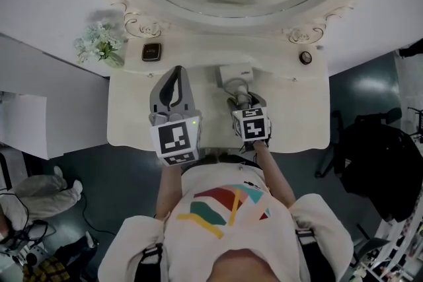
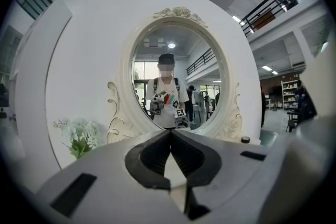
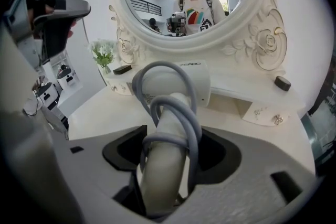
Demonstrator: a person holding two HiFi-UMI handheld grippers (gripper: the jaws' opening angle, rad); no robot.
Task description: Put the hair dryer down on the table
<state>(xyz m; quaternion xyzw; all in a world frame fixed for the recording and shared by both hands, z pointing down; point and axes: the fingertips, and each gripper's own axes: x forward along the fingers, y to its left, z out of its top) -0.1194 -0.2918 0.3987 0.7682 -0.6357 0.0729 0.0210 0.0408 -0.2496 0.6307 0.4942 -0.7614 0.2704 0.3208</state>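
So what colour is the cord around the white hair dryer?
Grey cord, clearest in the right gripper view.

Bright, even indoor light; fisheye-warped edges, dark corners.

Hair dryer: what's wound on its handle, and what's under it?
A grey cord is coiled around the handle of the hair dryer, clamped in the right hand-held gripper. The white table lies below; the dryer's body covers any contact.

Hair dryer (image 3: pixel 178 81): off-white body, grey cord (image 3: pixel 176 113). Counter (image 1: pixel 297 115): cream. Mirror frame (image 3: pixel 262 39) behind the hair dryer: cream, scrollwork edged in gold. Flowers (image 1: pixel 99 44) left of the hair dryer: white, green leaves. Left tool (image 1: pixel 175 72) and right tool (image 1: pixel 239 101): grey, black inner pads, black-and-white square markers.
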